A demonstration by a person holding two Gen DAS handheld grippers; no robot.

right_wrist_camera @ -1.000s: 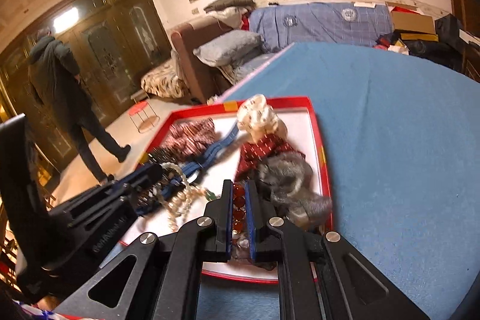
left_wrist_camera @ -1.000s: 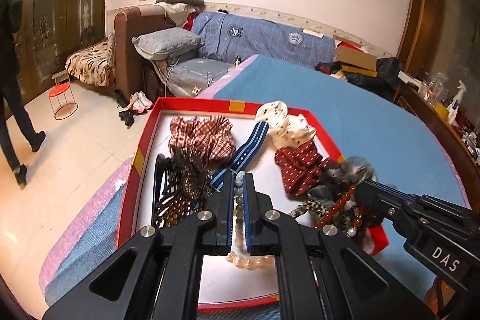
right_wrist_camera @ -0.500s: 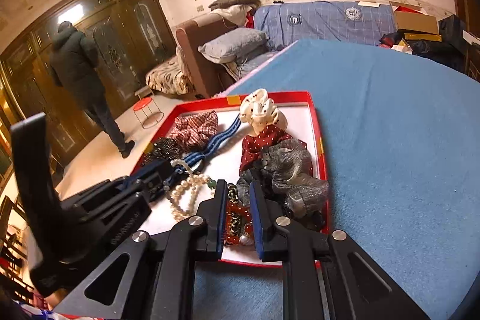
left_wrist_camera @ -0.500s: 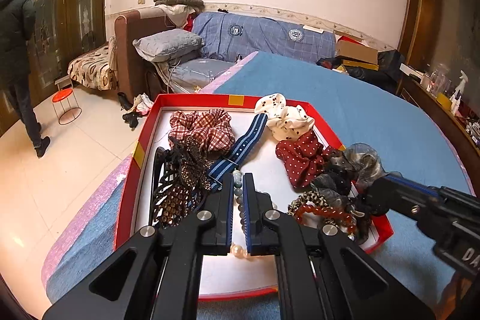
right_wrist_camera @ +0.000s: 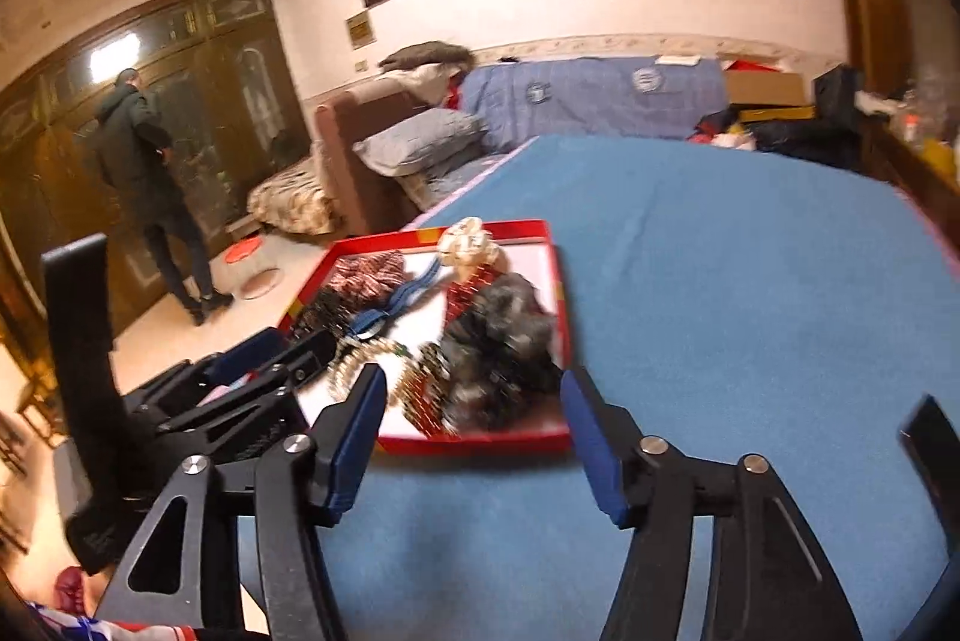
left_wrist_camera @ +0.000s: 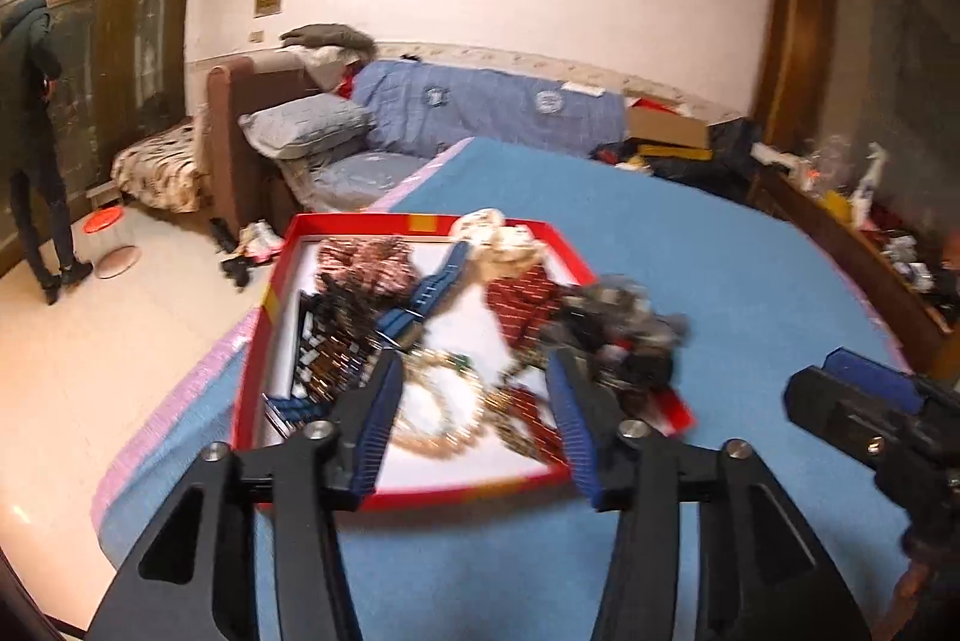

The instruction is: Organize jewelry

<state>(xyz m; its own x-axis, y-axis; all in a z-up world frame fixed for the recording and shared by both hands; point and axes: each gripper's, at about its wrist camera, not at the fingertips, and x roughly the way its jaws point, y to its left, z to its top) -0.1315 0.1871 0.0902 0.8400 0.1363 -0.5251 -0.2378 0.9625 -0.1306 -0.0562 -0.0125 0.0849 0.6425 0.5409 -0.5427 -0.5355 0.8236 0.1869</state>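
Both jaws opening, empty, left gripper [left_wrist_camera: 474, 422] and right gripper [right_wrist_camera: 471, 440] off the beads [left_wrist_camera: 441, 416] at 12 in my tray [left_wrist_camera: 420, 494]; next pick needs re-aiming.

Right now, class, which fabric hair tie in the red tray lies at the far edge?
The cream spotted hair tie; the plaid, red and grey ones lie nearer.

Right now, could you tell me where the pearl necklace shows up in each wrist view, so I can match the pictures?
Left wrist view: the pearl necklace lies low and centre, in the near part of the red box, between the open fingers.
Right wrist view: lower left of centre, at the box's near-left side, beside the left gripper.
Shared landmark: the blue striped band.
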